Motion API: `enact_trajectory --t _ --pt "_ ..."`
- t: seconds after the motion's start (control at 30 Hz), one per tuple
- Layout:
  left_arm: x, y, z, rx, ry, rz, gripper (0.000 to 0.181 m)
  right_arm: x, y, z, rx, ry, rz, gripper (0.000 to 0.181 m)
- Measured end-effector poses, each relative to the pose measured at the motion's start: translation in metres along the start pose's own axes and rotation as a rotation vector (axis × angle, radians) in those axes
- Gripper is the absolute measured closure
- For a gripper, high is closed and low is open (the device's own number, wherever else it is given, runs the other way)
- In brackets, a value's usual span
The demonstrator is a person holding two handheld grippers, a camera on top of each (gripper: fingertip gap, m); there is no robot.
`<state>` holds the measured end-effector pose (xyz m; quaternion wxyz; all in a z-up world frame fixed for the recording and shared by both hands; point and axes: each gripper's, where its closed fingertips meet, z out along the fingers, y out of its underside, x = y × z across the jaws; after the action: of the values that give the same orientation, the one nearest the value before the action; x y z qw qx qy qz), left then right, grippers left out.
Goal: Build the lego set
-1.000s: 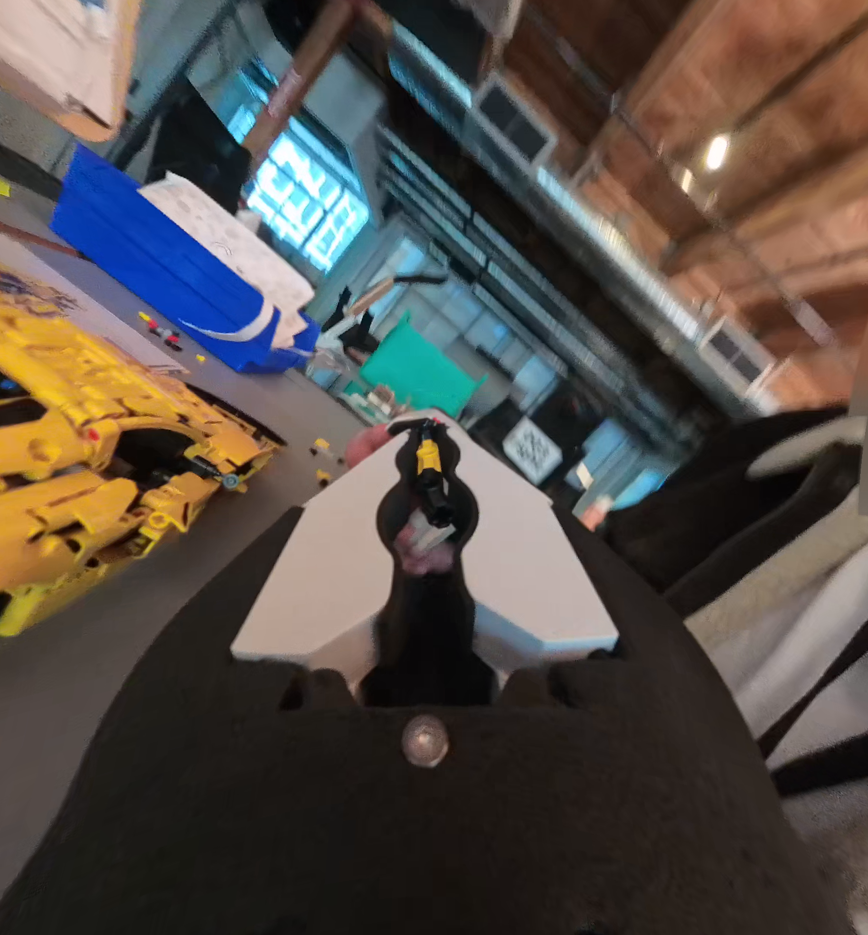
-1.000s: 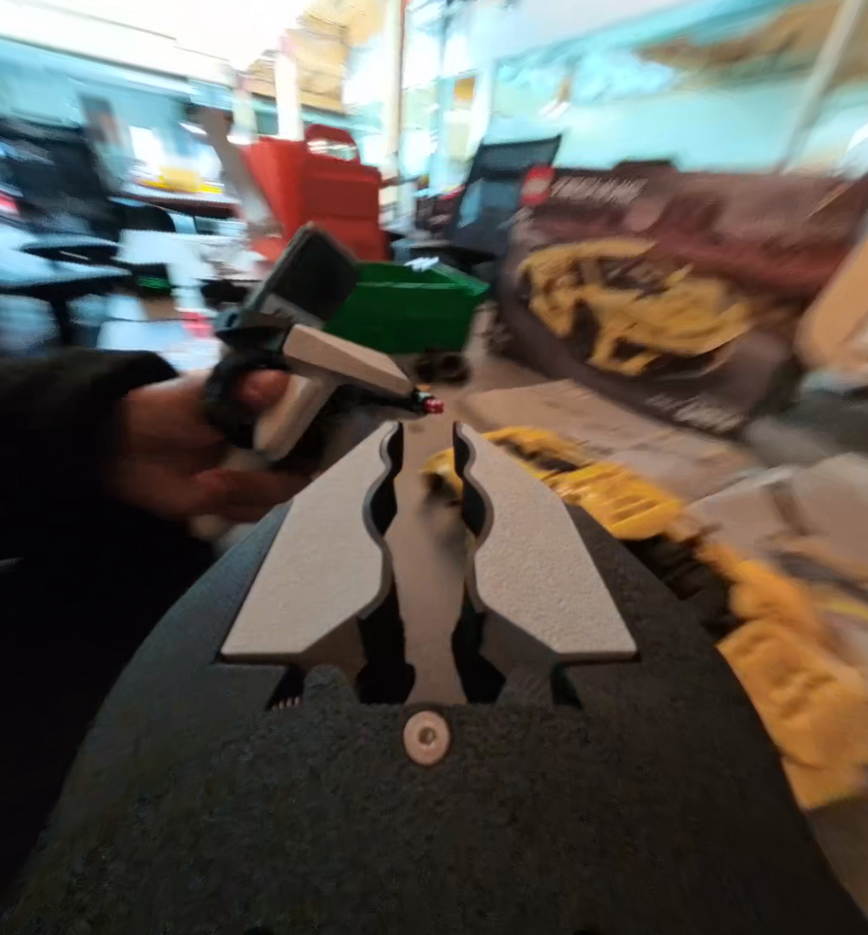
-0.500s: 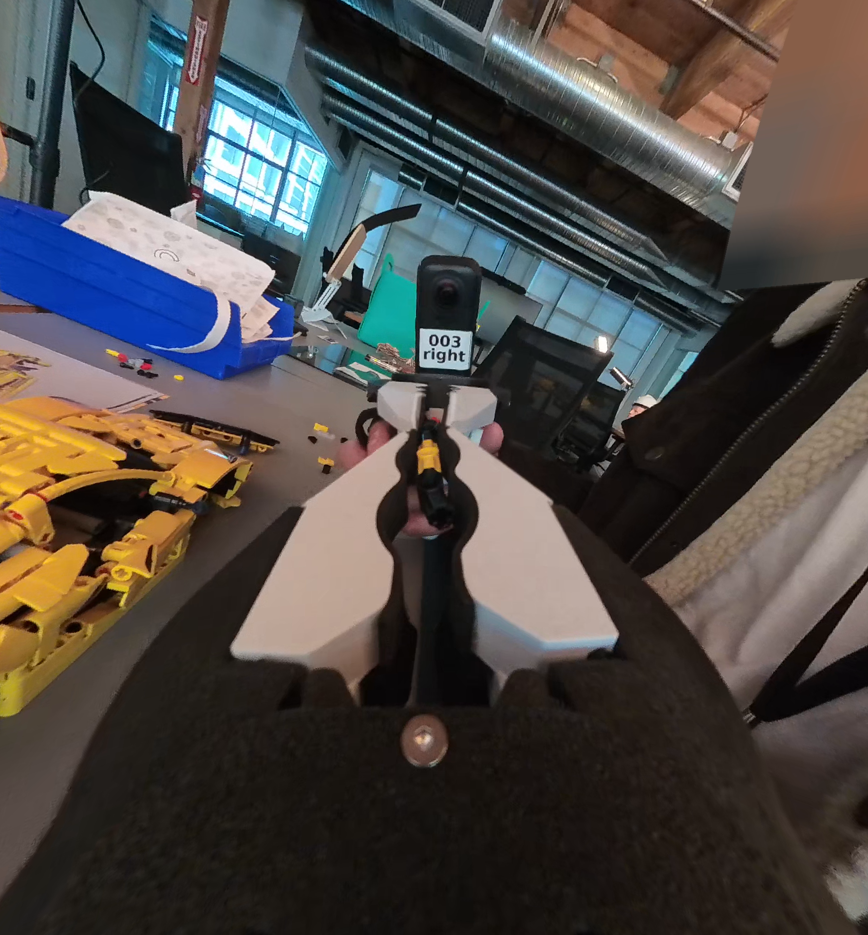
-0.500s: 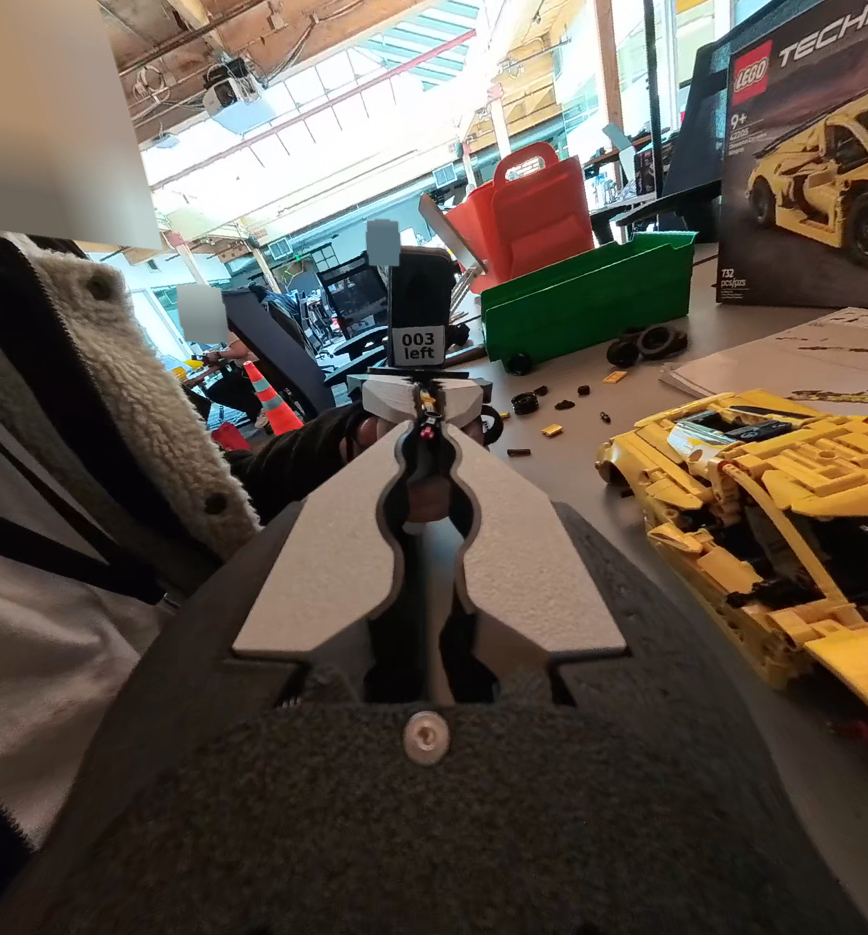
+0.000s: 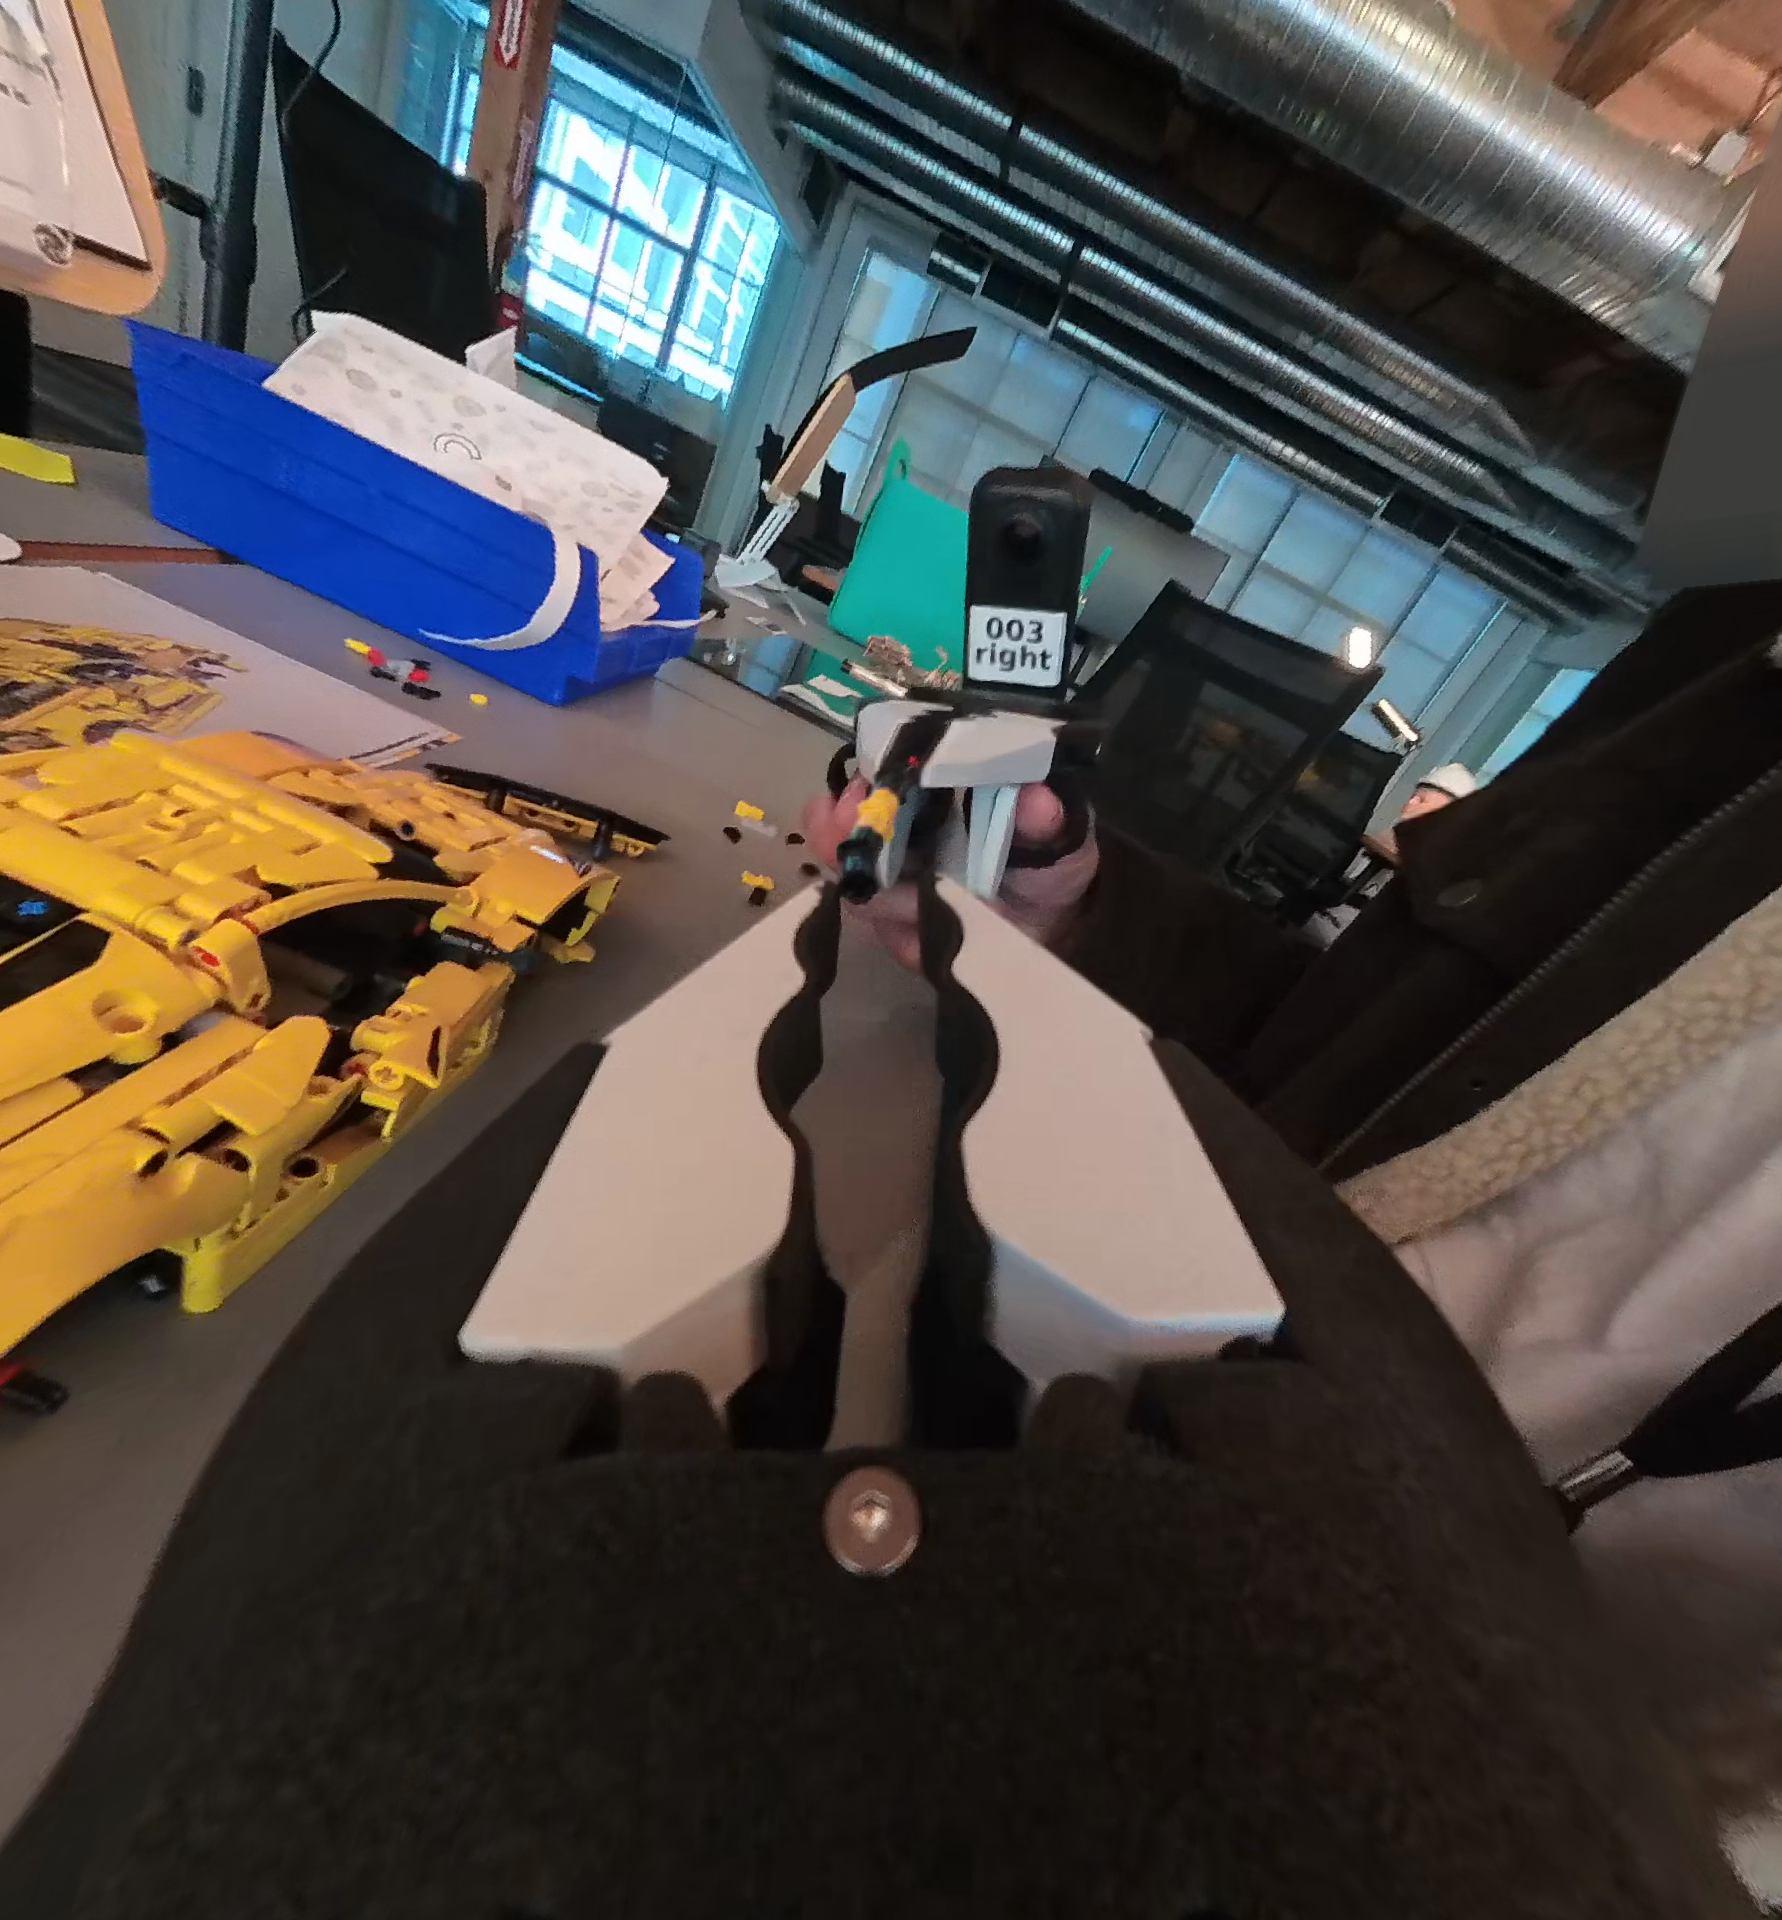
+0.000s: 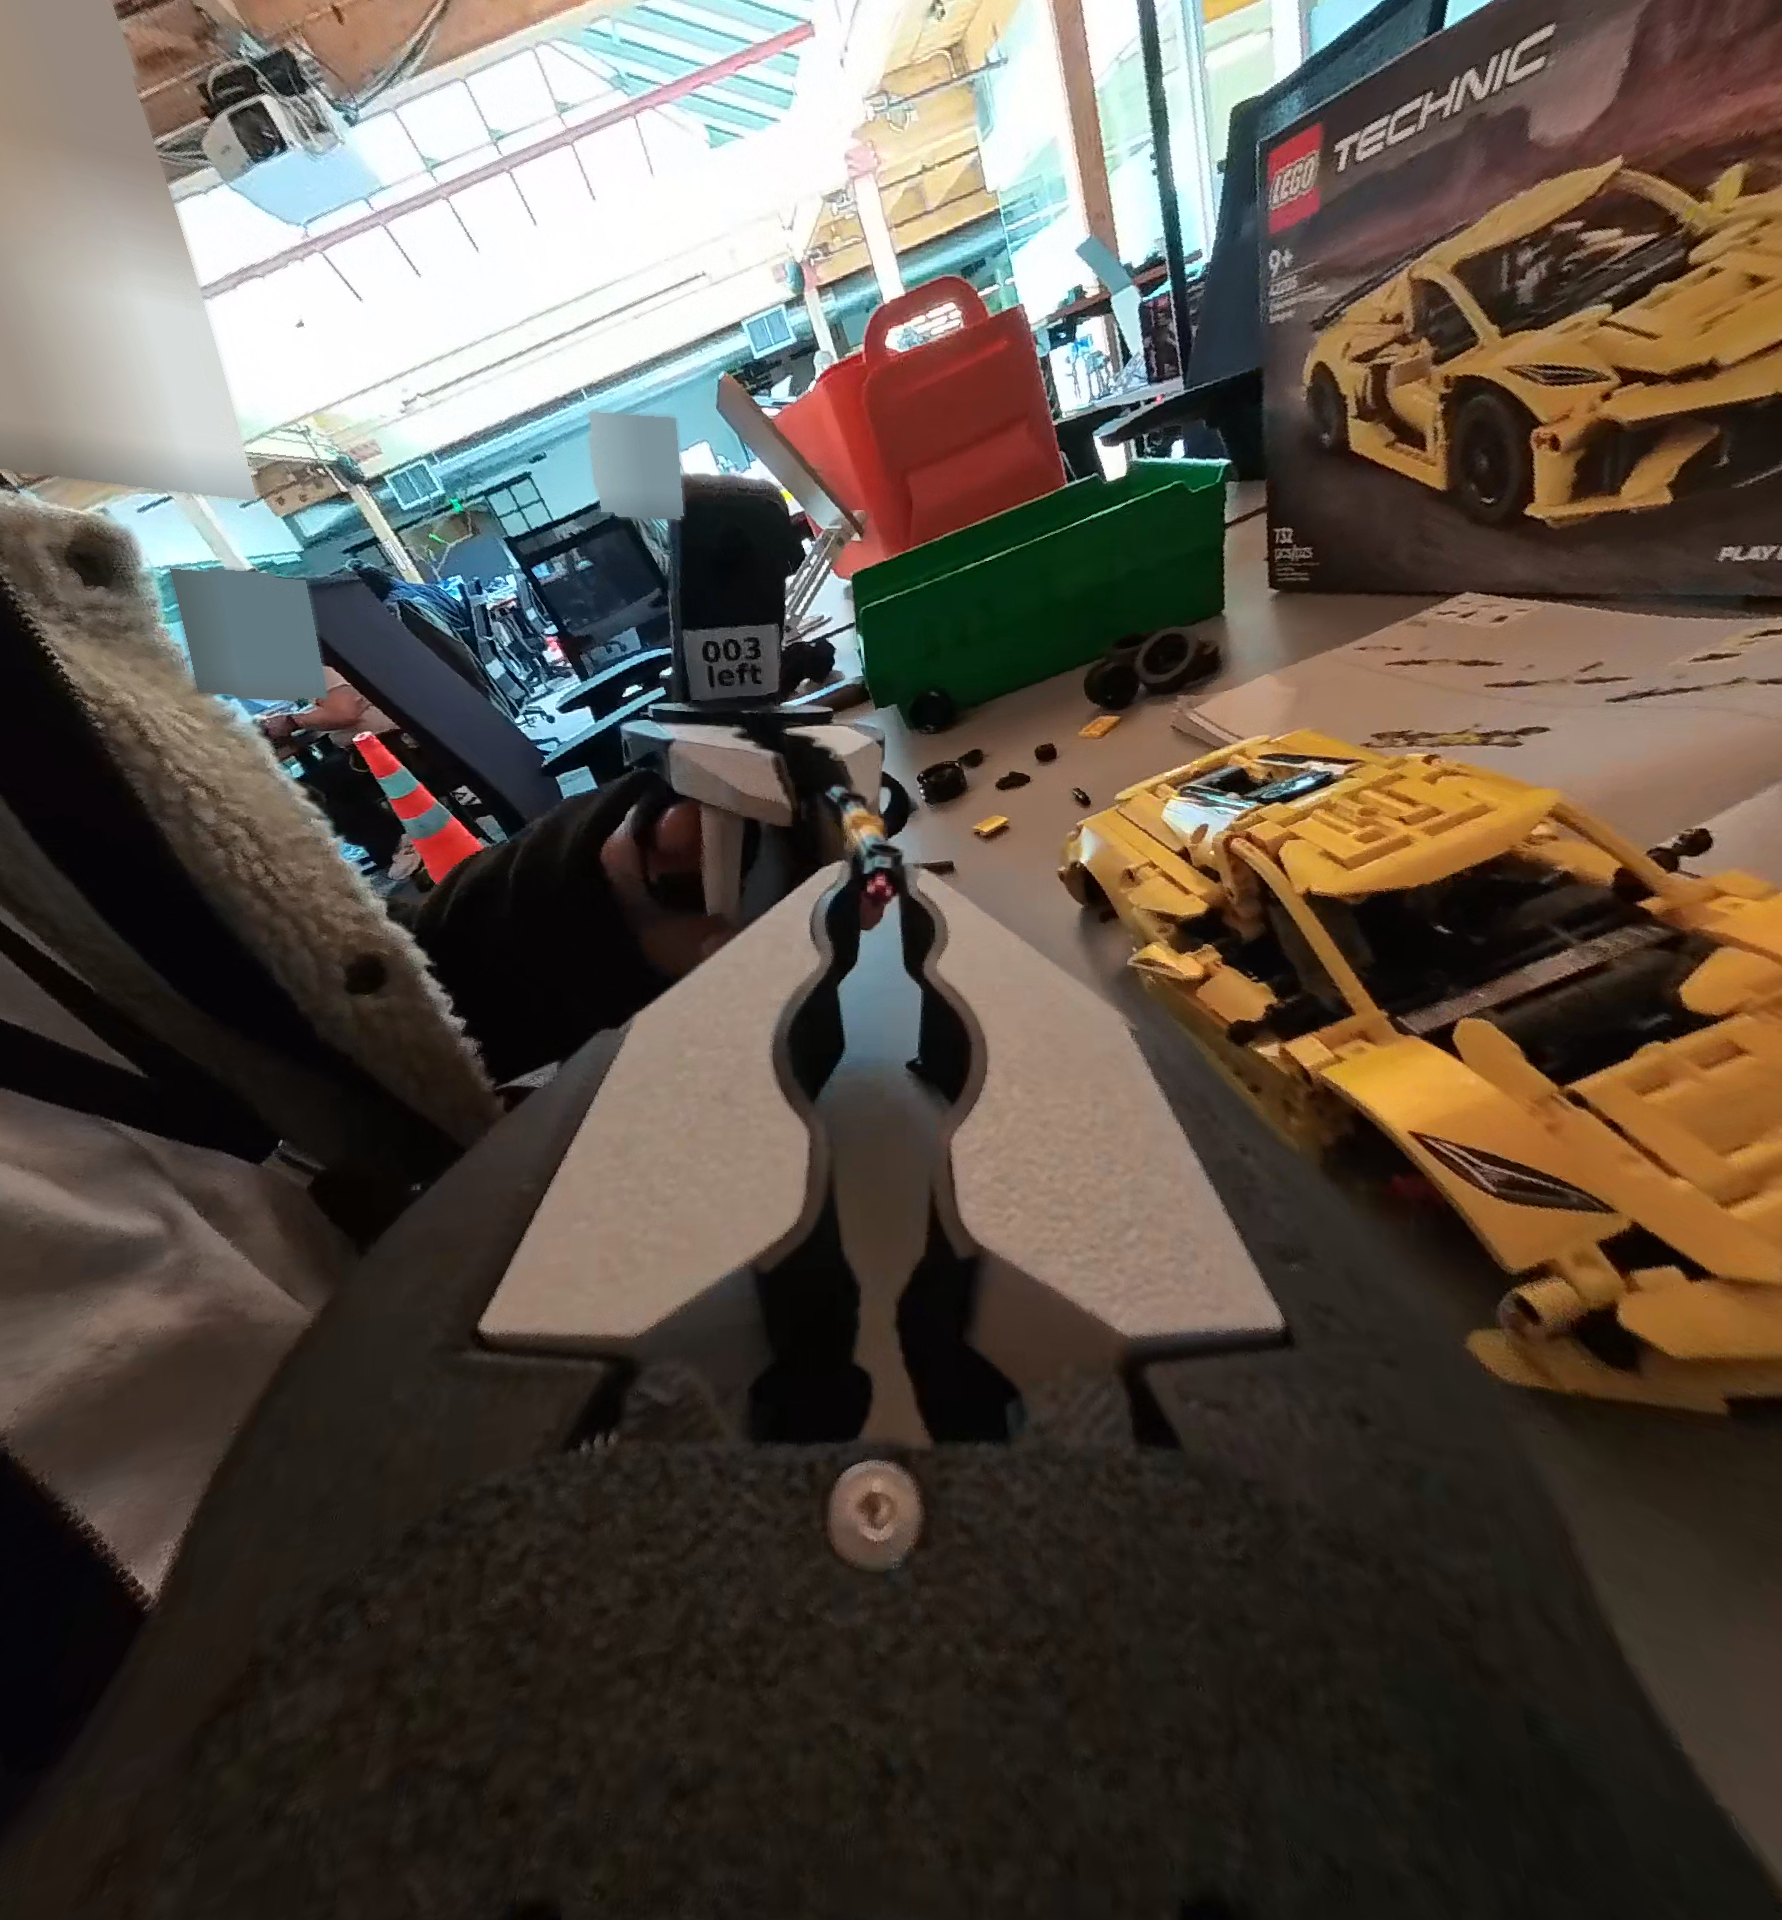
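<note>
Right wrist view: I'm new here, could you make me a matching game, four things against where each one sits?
1 yellow brick-built car
2 green plastic bin
3 black rubber tyres
4 orange striped traffic cone

a beyond the grey table's edge, left
b nearest, right side
c before a red plastic carrier
d loose, just in front of the bin

Pairs: 1-b, 2-c, 3-d, 4-a
</note>
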<state>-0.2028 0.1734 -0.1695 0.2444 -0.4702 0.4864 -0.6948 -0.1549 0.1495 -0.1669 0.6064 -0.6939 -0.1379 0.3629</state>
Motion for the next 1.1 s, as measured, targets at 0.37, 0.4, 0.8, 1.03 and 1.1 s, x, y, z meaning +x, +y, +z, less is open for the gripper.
enact_trajectory --t 0.37,0.4,0.8,1.03,1.1 --pt "-0.005 0.006 0.002 -0.039 -0.053 0.052 0.174 0.0 0.005 0.001 -0.026 0.005 -0.006 0.174" --pt "-0.006 0.006 0.002 -0.037 -0.054 0.054 0.174 0.0 0.005 0.001 -0.024 0.005 -0.003 0.174" --pt "0.012 0.005 0.009 -0.015 0.048 0.002 0.174 -0.019 0.013 0.037 -0.028 -0.071 0.054 0.166" --pt "0.016 0.009 0.012 -0.041 0.056 0.026 0.174 -0.026 0.017 0.039 -0.048 -0.111 0.068 0.174" --pt "0.017 0.008 0.012 -0.036 0.066 0.019 0.174 -0.027 0.015 0.039 -0.035 -0.113 0.051 0.174"
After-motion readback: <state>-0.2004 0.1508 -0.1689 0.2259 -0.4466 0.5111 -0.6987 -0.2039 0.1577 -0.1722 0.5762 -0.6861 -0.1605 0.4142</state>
